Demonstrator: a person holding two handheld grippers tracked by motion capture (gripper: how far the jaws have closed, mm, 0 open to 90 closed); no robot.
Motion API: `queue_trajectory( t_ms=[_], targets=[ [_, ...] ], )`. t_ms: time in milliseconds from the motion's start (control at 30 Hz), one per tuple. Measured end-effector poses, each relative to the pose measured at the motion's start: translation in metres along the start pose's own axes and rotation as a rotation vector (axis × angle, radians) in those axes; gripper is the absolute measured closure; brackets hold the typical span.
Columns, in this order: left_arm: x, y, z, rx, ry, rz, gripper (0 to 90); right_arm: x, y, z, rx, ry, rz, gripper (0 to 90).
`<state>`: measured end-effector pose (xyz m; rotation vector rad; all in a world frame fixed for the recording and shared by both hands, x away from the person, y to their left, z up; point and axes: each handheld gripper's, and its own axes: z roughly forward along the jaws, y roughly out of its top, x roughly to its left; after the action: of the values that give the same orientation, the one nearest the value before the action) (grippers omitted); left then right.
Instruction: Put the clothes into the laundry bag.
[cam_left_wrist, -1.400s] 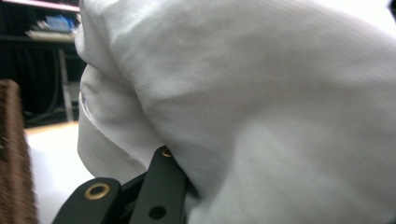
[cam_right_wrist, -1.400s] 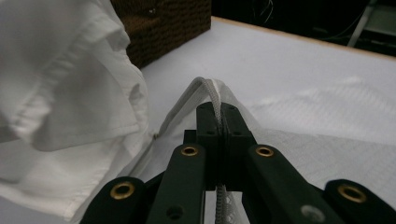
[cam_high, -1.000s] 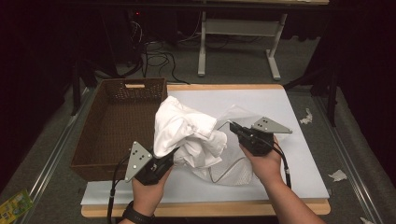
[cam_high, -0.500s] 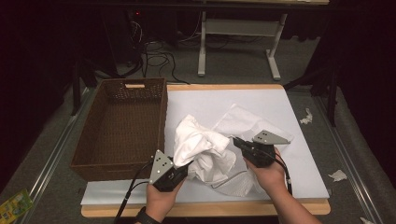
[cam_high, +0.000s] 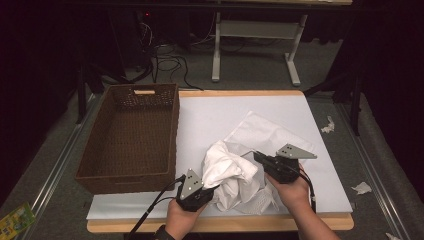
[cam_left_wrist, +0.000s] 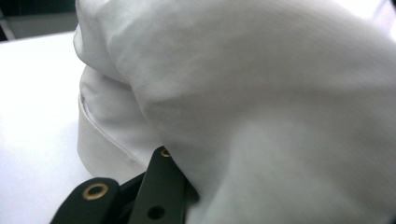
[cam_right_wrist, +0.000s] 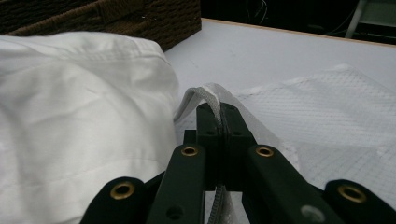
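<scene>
White cloth (cam_high: 230, 170): soft, crumpled, near bench (cam_high: 215, 115) front edge | left hand-held gripper (cam_high: 200, 192): clamped on cloth | right hand-held gripper (cam_high: 260, 159): clamped on mesh bag (cam_high: 265, 135) drawstring | wicker basket (cam_high: 130, 135): left side.

We cannot see the left gripper's fingers (cam_left_wrist: 161, 186) past the bunched white cloth (cam_left_wrist: 261, 107) draped over their tips.

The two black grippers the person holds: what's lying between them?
In the high view, a bunched white cloth lies between the left gripper and the right gripper, partly over a white mesh bag.
</scene>
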<state>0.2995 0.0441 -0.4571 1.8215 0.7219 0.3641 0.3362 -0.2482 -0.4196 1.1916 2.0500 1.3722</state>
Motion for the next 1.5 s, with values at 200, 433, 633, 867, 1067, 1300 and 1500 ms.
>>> queue_trajectory(
  t_ms=[200, 433, 633, 867, 1067, 1300, 1500],
  targets=[
    [0.002, -0.003, 0.010, 0.043, 0.007, 0.010, 74.2, 0.009, 0.001, -0.003, -0.009, 0.027, -0.018, 88.9],
    [0.008, -0.006, 0.032, 0.143, 0.048, 0.040, 73.6, 0.016, 0.003, -0.005, -0.014, 0.044, -0.038, 88.9],
    [0.011, -0.006, 0.024, 0.100, -0.010, -0.006, 53.0, 0.014, 0.001, -0.005, -0.006, 0.044, -0.027, 88.9],
    [0.006, 0.000, 0.010, 0.048, -0.010, -0.016, 15.4, 0.013, 0.001, -0.005, -0.009, 0.047, -0.030, 88.8],
    [0.009, 0.020, 0.002, -0.027, -0.022, -0.014, 15.2, 0.013, 0.001, -0.006, -0.011, 0.045, -0.029, 88.8],
    [0.019, 0.038, 0.010, -0.069, -0.065, -0.048, 30.4, 0.012, 0.001, -0.005, -0.009, 0.045, -0.029, 88.8],
    [0.007, 0.029, 0.023, -0.022, -0.105, -0.025, 84.4, 0.013, 0.001, -0.006, -0.008, 0.048, -0.028, 88.9]
  ],
)
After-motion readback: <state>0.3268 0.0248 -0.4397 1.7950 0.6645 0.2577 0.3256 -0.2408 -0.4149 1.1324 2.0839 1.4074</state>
